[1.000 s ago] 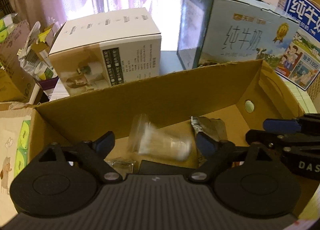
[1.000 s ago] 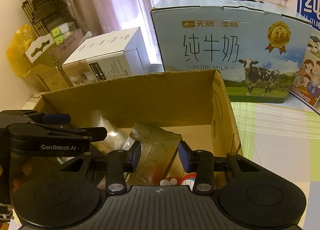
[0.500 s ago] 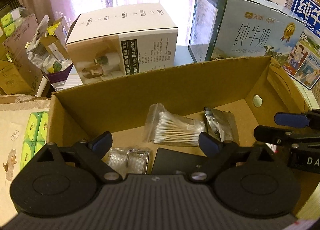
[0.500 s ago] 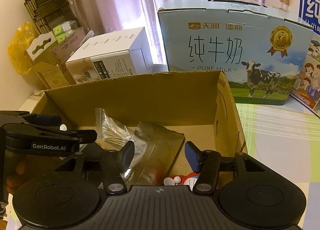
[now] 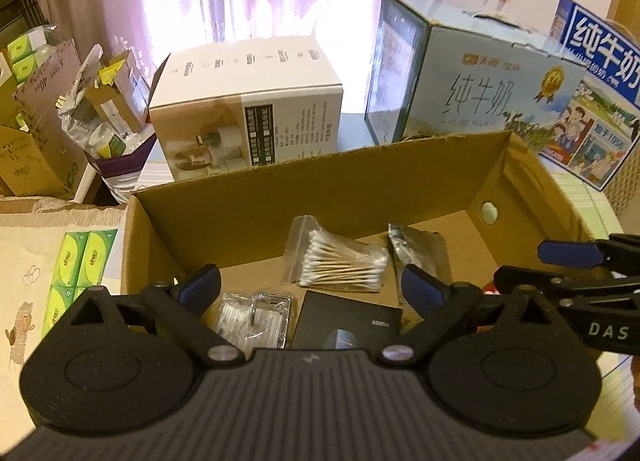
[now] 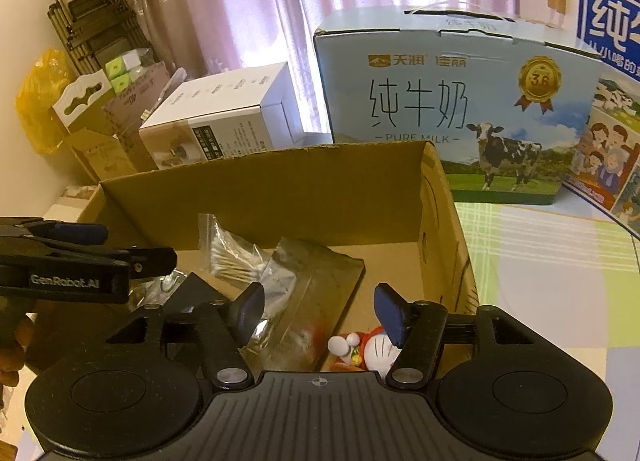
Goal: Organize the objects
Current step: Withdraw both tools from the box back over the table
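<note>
Above the cardboard box [image 5: 320, 189], both hand-held grippers, left [image 5: 310, 287] and right [image 6: 320, 311], gape wide, empty, inside its rim.

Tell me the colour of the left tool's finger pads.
Dark blue pads, clearest in the left wrist view.

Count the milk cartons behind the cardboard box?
2. The light-blue Pure Milk carton stands right behind the cardboard box; a dark-blue milk carton stands to its right, cropped by the frame edge. More could sit out of view.
</note>
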The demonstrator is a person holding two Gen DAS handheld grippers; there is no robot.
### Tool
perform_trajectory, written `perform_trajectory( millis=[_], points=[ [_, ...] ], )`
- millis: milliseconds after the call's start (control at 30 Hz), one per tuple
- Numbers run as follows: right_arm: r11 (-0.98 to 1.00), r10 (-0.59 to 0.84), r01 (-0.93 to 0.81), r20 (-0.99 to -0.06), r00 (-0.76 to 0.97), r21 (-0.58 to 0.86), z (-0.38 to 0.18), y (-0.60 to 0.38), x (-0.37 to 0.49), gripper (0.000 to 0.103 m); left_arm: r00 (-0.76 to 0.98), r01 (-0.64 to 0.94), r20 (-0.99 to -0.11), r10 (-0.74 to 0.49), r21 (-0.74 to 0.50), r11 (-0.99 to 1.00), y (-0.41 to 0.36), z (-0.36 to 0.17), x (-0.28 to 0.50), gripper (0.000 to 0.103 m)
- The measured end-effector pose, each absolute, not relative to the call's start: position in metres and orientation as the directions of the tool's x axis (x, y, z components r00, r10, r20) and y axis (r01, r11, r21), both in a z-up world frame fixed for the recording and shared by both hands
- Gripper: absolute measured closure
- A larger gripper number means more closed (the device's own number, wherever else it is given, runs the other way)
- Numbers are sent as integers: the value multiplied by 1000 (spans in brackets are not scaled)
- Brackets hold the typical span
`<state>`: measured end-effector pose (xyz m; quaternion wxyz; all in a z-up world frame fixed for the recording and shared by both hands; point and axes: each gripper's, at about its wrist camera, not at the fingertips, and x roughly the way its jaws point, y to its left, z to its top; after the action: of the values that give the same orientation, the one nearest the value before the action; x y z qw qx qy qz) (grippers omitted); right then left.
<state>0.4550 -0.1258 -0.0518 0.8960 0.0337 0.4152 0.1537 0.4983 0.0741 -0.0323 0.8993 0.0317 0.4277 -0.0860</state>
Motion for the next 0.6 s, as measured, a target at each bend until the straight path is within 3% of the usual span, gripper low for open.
perform_trajectory(
  millis=[300, 600],
  points=[
    [946, 324, -238, -689, 648, 221, -32, -135, 424, 42, 675, 186, -726, -136, -11, 983, 79, -5, 461, 2],
    [938, 341, -209, -619, 707, 278, -6, -145, 378, 28, 731, 168, -669, -133, -12, 986, 93, 24, 410, 1]
  ],
)
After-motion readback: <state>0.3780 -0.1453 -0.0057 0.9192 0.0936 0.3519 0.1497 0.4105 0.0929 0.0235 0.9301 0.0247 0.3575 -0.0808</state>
